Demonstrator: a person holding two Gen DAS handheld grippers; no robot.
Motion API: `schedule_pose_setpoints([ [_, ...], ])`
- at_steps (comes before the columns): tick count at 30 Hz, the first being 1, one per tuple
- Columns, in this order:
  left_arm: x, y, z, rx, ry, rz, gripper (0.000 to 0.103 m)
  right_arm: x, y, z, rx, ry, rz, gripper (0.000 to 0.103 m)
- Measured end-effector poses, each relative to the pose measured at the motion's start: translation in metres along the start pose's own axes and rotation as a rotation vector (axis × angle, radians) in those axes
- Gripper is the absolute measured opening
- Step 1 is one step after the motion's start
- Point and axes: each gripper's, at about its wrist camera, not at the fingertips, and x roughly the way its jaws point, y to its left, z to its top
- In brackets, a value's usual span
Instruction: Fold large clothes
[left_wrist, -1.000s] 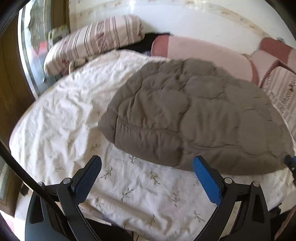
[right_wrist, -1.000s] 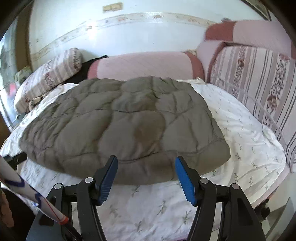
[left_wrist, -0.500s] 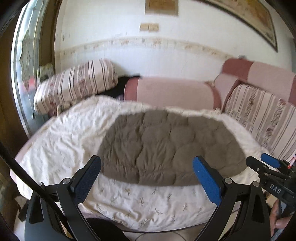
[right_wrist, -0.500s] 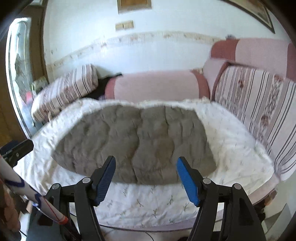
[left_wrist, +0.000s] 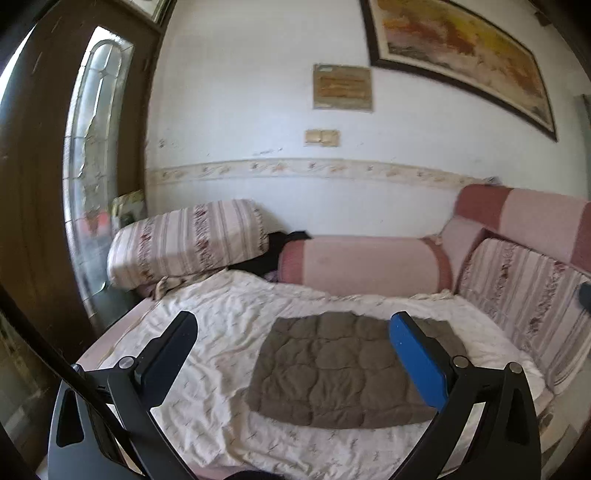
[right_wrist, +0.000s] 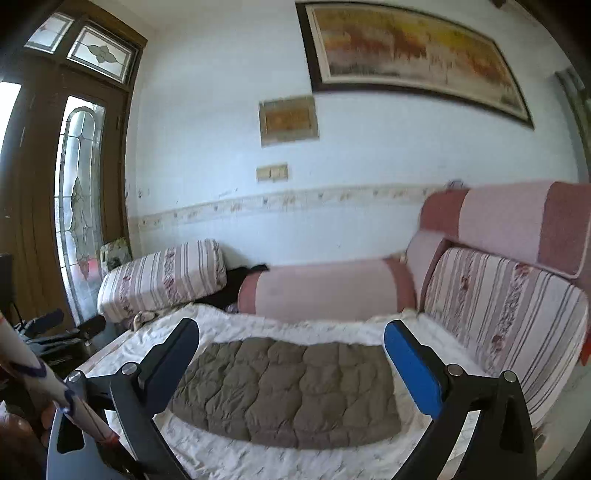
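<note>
A brown quilted garment (left_wrist: 347, 369) lies folded into a flat rectangle on the white floral sheet (left_wrist: 221, 332) of the bed. It also shows in the right wrist view (right_wrist: 288, 387). My left gripper (left_wrist: 291, 343) is open and empty, held well back from the bed and above its near edge. My right gripper (right_wrist: 291, 354) is open and empty too, also well back from the garment. Neither gripper touches the cloth.
A striped pillow (left_wrist: 188, 243) and a pink bolster (left_wrist: 362, 266) lie at the bed's far side. Striped cushions (right_wrist: 506, 314) line the right side. A wooden door with glass (right_wrist: 77, 206) stands at the left. Dark equipment (right_wrist: 55, 332) sits by the bed's left.
Both grippers have pulled far back and up from the bed, so the garment looks much smaller and the wall and pictures have come into view. The garment has not moved.
</note>
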Motion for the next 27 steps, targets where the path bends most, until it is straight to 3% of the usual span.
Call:
schedule_pose_setpoints([
  [3, 0.023, 0.003, -0.027, 0.007, 0.090, 0.045, 0.103, 0.003, 0.007, -0.023, 0.004, 0.017, -0.021, 0.103],
  [7, 0.058, 0.002, -0.059, 0.006, 0.262, 0.080, 0.103, 0.025, 0.019, -0.055, -0.014, 0.106, -0.089, 0.103],
  [10, 0.066, -0.003, -0.068, -0.007, 0.266, 0.112, 0.103, 0.038, 0.024, -0.059, -0.044, 0.142, -0.103, 0.103],
  [12, 0.063, -0.009, -0.068, -0.003, 0.219, 0.143, 0.103, 0.050, 0.026, -0.062, -0.047, 0.170, -0.113, 0.103],
  [16, 0.061, -0.024, -0.070, 0.074, 0.181, 0.180, 0.103, 0.071, 0.028, -0.072, -0.047, 0.217, -0.103, 0.103],
  [22, 0.092, -0.022, -0.081, 0.072, 0.288, 0.105, 0.103, 0.092, 0.030, -0.080, -0.033, 0.271, -0.070, 0.103],
  [27, 0.111, -0.011, -0.090, 0.010, 0.332, 0.108, 0.103, 0.102, 0.037, -0.086, -0.052, 0.294, -0.047, 0.103],
])
